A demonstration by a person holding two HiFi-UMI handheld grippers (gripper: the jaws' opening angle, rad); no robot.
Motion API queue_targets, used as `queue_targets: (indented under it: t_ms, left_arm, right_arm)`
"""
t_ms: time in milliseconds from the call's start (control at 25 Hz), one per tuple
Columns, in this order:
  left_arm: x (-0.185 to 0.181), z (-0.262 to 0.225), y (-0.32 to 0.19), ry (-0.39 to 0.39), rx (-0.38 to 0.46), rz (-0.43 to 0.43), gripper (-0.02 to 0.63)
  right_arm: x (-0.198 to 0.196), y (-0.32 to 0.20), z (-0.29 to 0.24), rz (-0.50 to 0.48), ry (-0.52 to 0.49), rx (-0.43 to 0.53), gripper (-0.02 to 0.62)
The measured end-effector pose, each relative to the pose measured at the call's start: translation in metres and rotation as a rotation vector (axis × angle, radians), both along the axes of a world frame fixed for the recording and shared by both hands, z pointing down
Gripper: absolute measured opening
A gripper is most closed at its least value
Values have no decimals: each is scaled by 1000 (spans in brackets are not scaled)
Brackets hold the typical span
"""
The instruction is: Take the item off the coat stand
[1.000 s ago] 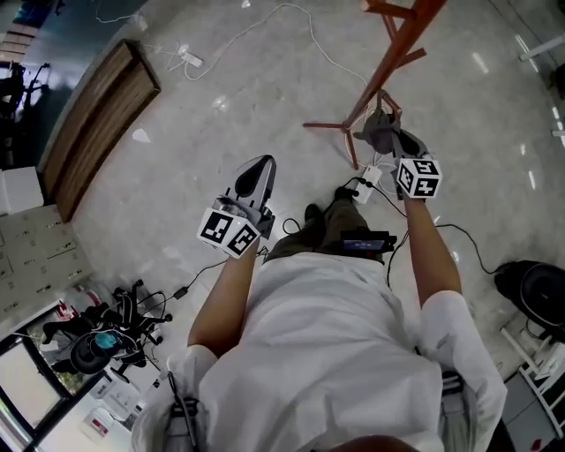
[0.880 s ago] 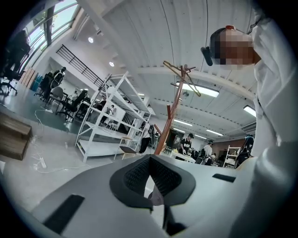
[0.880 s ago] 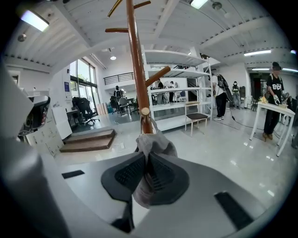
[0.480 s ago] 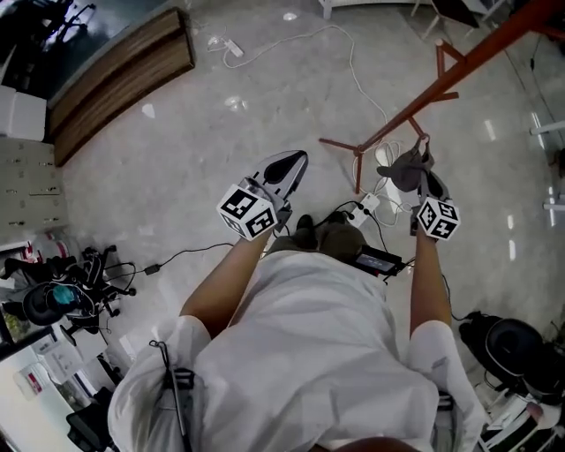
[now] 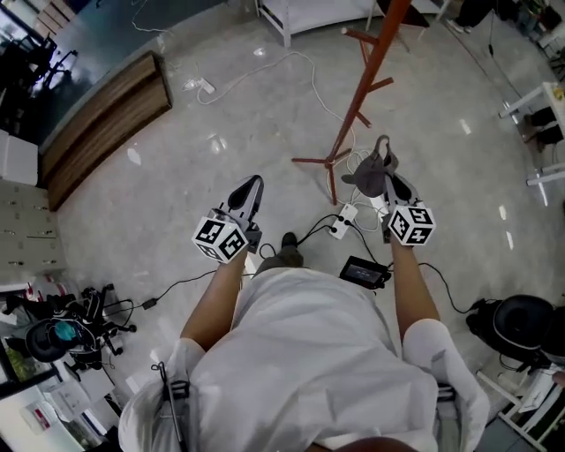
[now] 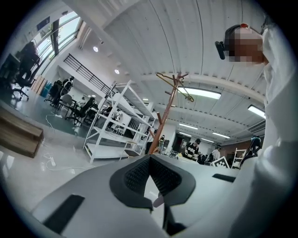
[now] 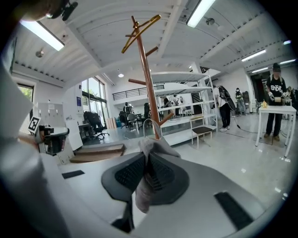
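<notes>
In the head view the red-brown wooden coat stand [image 5: 366,79] rises from its feet on the pale floor, ahead of me and slightly right. My right gripper [image 5: 384,177] is shut on a grey cloth item [image 5: 369,173], held in the air apart from the stand, close to its base in the picture. In the right gripper view the grey cloth [image 7: 153,146] is pinched between the dark pads and hangs below them, with the stand [image 7: 148,83] behind. My left gripper [image 5: 250,188] is shut and holds nothing; its view shows the stand [image 6: 168,111] farther off.
A wooden bench [image 5: 97,132] lies at the far left, a white shelf unit [image 5: 309,13] behind the stand. A power strip and cables [image 5: 342,222] and a black box [image 5: 364,271] lie by my feet. A black chair [image 5: 521,327] is at right, clutter [image 5: 62,335] at lower left.
The view has swung and the coat stand now appears farther from both grippers. The right gripper still holds the grey item. The left gripper stays shut and empty.
</notes>
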State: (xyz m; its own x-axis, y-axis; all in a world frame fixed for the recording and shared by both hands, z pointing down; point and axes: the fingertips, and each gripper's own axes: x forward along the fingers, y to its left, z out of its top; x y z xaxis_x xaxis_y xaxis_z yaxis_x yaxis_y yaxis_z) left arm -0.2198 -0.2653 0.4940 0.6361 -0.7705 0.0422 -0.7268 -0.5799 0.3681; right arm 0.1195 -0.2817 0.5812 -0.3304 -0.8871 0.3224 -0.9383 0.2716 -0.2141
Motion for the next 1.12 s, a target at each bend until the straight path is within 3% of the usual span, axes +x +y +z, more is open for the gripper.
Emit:
queue_targets:
  t_ms: [360, 640, 840, 1120]
  left_arm:
    - [75, -18, 92, 7, 31, 31, 9]
    - [91, -31, 164, -30, 23, 31, 9]
    - [98, -45, 179, -61, 29, 36, 9]
    - [95, -75, 200, -56, 63, 118, 9]
  right_arm:
    - [19, 110, -72, -77, -41, 119, 34]
    - [31, 208, -111, -108, -29, 161, 34]
    - [38, 237, -137, -89, -31, 209, 34]
    - [23, 268, -168, -55, -45, 250, 34]
